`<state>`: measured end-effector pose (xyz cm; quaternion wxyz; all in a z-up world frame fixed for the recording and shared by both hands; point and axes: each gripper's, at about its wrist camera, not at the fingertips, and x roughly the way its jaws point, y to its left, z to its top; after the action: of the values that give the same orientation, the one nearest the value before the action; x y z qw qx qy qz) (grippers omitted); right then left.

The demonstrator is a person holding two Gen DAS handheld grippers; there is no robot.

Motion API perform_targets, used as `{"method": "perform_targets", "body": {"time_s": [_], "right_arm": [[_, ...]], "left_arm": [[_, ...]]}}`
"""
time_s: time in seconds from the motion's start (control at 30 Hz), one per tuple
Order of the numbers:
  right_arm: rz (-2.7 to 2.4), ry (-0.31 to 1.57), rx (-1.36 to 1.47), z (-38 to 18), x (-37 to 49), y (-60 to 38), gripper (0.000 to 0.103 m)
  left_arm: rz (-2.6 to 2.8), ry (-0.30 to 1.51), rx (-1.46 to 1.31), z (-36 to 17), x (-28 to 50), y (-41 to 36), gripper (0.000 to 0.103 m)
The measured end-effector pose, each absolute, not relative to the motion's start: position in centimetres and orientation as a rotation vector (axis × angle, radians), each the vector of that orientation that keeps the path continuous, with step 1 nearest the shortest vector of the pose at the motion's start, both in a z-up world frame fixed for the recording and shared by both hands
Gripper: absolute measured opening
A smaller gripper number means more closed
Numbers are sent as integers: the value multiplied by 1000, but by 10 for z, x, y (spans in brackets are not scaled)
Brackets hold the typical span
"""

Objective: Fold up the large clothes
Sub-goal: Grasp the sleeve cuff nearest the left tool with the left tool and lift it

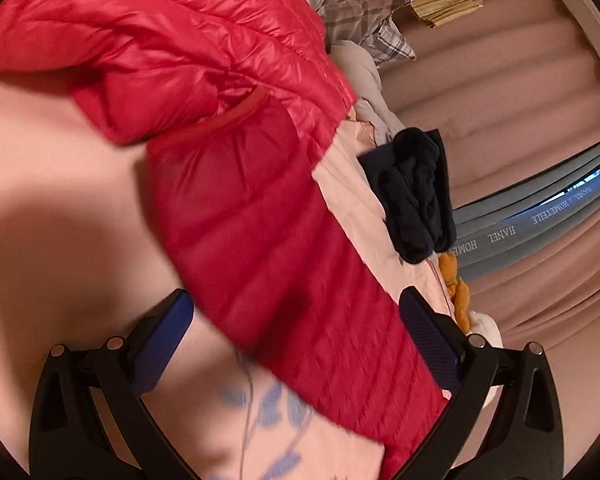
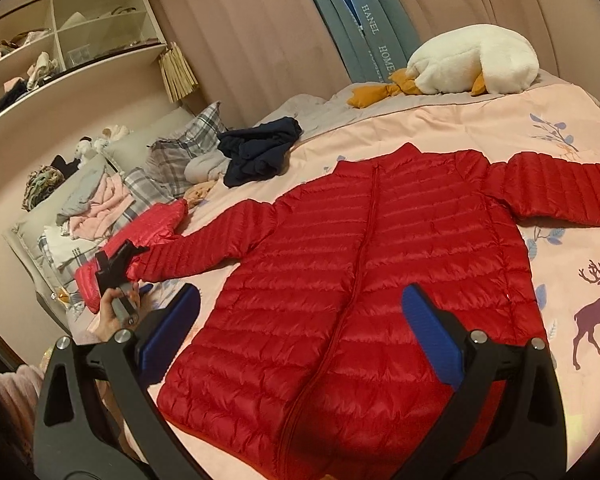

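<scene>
I'm hovering my left claw (image 1: 296, 316) wide open over the sleeve (image 2: 204, 248) of the red jacket (image 2: 360, 280), which is lying flat on the bed (image 2: 500, 120). Right claw (image 2: 300, 308) is open too, holding nothing. Best to pinch near the cuff, then fold straight across the chest.

A white plush goose (image 2: 472, 66) with orange feet lies at the far edge of the pink bedspread (image 2: 440, 120), which carries a deer print (image 2: 594, 312) and blue leaves. A dark navy garment (image 2: 260, 150) sits crumpled near plaid pillows (image 2: 180, 156). Pink curtains (image 2: 252, 32) hang behind. Open shelves (image 2: 60, 40) hold scattered items, with a straw tassel (image 2: 178, 72) hanging beside them.
</scene>
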<state>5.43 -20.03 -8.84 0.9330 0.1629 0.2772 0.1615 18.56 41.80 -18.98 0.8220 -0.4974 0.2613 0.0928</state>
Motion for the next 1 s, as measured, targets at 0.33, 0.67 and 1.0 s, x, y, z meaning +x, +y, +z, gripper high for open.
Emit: {"method": "perform_targets", "body": {"time_s": [0.33,0.67,1.0], "right_arm": [[309,584,258,-93,74,-182,101],[278,598,292,-103,69,-195,101],[246,608,387,-110,51,-232,101]], "left_arm": [[259,588,-1078,-213,213,442,18],[174,541,-882,-122,218,393,9],[-231,527,-473,21,221,173,9]]}}
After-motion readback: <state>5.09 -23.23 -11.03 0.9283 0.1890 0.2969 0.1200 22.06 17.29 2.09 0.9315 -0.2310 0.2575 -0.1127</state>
